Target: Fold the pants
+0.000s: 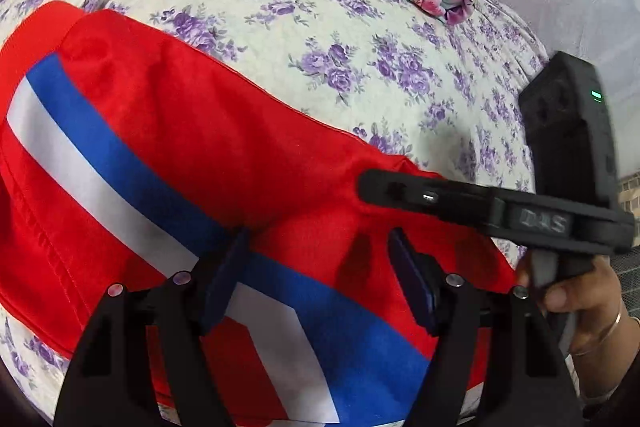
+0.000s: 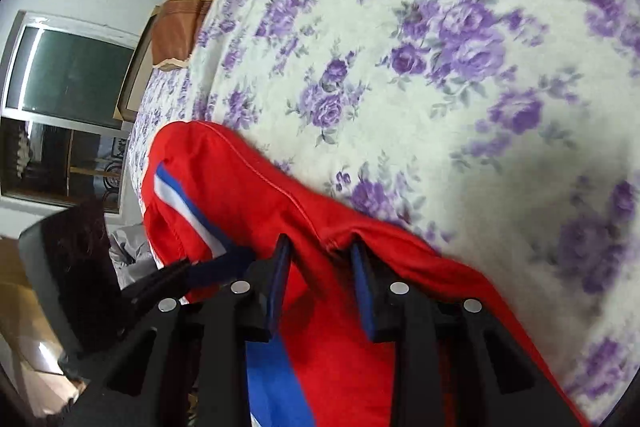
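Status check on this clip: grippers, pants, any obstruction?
Left gripper open over the striped fabric. Right gripper jaws narrow, astride a ridge, grip unclear. Red pants with blue-white stripe on floral bedsheet. Nothing in the way.

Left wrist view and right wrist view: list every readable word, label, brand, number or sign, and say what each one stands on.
"DAS", raised letters, blurred and only probably so: on the black body of the right gripper, seen in the left wrist view.
Red pants: stripes only, no text visible.
Floral bedsheet: no text.
Right wrist view: nothing readable.
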`<action>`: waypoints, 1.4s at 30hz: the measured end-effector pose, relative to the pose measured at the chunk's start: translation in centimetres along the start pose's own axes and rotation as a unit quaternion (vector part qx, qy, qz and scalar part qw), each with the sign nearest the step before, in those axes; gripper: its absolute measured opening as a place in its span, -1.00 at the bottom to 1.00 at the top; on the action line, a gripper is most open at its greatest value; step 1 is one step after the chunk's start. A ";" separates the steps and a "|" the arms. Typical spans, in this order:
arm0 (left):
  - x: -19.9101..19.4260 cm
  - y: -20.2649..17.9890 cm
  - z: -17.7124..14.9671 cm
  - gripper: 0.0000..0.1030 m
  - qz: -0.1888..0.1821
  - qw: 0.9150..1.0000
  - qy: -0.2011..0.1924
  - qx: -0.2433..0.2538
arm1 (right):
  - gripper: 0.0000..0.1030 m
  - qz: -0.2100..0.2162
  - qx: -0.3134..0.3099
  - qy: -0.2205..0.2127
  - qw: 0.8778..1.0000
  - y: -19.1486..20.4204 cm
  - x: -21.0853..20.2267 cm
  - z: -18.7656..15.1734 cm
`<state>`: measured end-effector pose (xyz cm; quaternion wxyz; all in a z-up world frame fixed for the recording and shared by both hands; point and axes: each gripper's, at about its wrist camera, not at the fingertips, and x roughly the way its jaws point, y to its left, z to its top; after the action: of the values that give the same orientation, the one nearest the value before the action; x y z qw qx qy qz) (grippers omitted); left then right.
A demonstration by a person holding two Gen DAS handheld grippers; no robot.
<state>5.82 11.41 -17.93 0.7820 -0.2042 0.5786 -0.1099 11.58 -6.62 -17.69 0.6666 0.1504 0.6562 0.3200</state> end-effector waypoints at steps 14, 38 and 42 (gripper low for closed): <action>-0.2 -0.7 -0.5 0.35 0.035 0.999 -0.005 0.039 | -0.73 0.041 0.060 -0.026 0.997 -0.9 -1.1 3.8; -5.8 3.3 -0.6 0.63 0.120 0.992 -0.049 0.010 | -0.45 -0.204 -0.120 -0.102 0.966 -1.2 -8.4 -0.2; -6.3 3.4 -0.4 0.65 0.112 0.992 -0.061 -0.001 | -0.32 -0.100 -0.167 -0.087 0.977 3.0 -6.5 0.1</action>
<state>3.28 17.01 -14.11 0.8232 -0.1453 0.5488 -0.0084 11.37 -8.37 -10.77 0.7659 -0.0019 0.5446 0.3419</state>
